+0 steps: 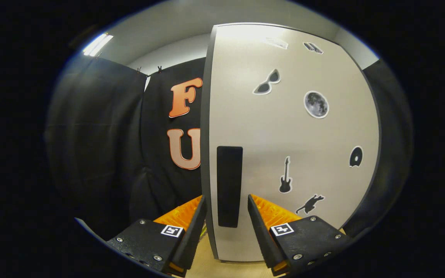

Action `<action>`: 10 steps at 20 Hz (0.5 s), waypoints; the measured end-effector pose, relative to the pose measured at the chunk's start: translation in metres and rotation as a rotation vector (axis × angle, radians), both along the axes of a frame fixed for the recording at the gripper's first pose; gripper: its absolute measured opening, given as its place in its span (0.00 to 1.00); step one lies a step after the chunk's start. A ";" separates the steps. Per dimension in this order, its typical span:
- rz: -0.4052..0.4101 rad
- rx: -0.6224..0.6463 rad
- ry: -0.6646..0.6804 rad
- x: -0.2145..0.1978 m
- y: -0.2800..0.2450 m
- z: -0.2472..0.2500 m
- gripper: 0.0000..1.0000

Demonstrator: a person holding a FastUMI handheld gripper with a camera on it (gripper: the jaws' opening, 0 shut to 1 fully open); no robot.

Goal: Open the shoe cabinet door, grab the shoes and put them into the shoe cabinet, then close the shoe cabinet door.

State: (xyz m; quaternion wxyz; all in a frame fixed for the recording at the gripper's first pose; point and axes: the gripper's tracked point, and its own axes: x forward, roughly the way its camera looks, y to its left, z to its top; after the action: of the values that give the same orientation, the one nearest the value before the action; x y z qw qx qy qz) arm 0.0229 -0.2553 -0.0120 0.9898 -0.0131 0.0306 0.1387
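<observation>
White shoe cabinet door (292,146) faces us, stickered | black handle (229,185) sits between our fingers | our gripper (227,210) open, fingers apart, touching nothing

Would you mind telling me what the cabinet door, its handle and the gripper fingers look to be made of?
Door: likely laminated board, smooth matte off-white with a dark edge band, stickers on its face.
Handle: black and matte, plastic or foam; hard to tell.
Gripper, open around the handle: fingers of black ribbed rubber or plastic on orange plastic backing.

The gripper (226,204) points forward, level, its jaws parted wide.
</observation>
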 end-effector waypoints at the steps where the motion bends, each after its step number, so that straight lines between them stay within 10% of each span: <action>1: -0.012 0.004 0.000 -0.016 -0.008 0.002 0.68; 10: -0.138 0.011 -0.061 -0.169 -0.075 0.038 0.75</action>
State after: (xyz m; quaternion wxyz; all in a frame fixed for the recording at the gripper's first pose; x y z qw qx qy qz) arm -0.1460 -0.3300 0.0259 0.9975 -0.0100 0.0004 0.0699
